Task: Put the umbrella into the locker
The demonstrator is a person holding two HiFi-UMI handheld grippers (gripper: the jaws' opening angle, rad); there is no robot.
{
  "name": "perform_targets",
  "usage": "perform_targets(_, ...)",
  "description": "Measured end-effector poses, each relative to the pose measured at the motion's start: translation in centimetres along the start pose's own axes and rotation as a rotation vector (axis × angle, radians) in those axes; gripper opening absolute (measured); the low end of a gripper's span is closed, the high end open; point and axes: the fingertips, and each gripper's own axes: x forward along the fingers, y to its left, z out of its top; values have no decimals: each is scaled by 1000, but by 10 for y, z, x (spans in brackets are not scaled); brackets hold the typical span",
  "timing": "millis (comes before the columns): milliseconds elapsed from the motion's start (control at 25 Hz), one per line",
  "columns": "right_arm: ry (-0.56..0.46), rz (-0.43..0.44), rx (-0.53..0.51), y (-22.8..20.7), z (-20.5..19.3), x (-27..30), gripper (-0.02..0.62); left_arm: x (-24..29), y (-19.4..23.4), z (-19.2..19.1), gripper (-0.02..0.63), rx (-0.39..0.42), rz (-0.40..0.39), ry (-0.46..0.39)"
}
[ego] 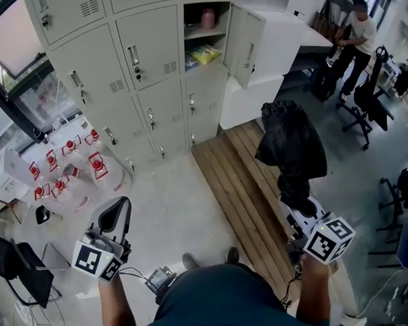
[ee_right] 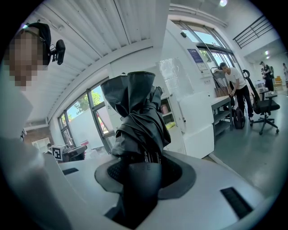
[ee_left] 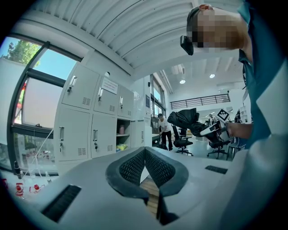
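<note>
In the head view, a black folded umbrella [ego: 291, 145] sticks forward from my right gripper [ego: 300, 210], which is shut on its handle. The right gripper view shows the handle [ee_right: 143, 182] pinched between the pads, with the bunched canopy [ee_right: 137, 114] above it. The grey locker bank [ego: 143, 90] stands ahead to the left. One compartment [ego: 203, 33] is open, its door [ego: 247, 41] swung right, and it holds a pink bottle [ego: 208, 19] and a yellow packet [ego: 205, 54]. My left gripper [ego: 115, 217] hangs low at the left, shut and empty, its pads [ee_left: 135, 167] meeting at the tips.
A slatted wooden bench [ego: 247, 184] runs from the lockers toward me. Red-capped bottles [ego: 64, 162] stand on the floor at the left. A white counter [ego: 274, 68] sits right of the open door. A person [ego: 355, 37] and office chairs [ego: 368, 104] are at the back right.
</note>
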Motion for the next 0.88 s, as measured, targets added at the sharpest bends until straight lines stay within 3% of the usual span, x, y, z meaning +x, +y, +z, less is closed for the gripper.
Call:
perform_targets(560,-37,5,25,32,-1,30,164,-26,27,-6,18,5,-44,11)
perform_targets(880,-20,35,39,14,7,56,164,-4,35,-14,18,-23,-14,16)
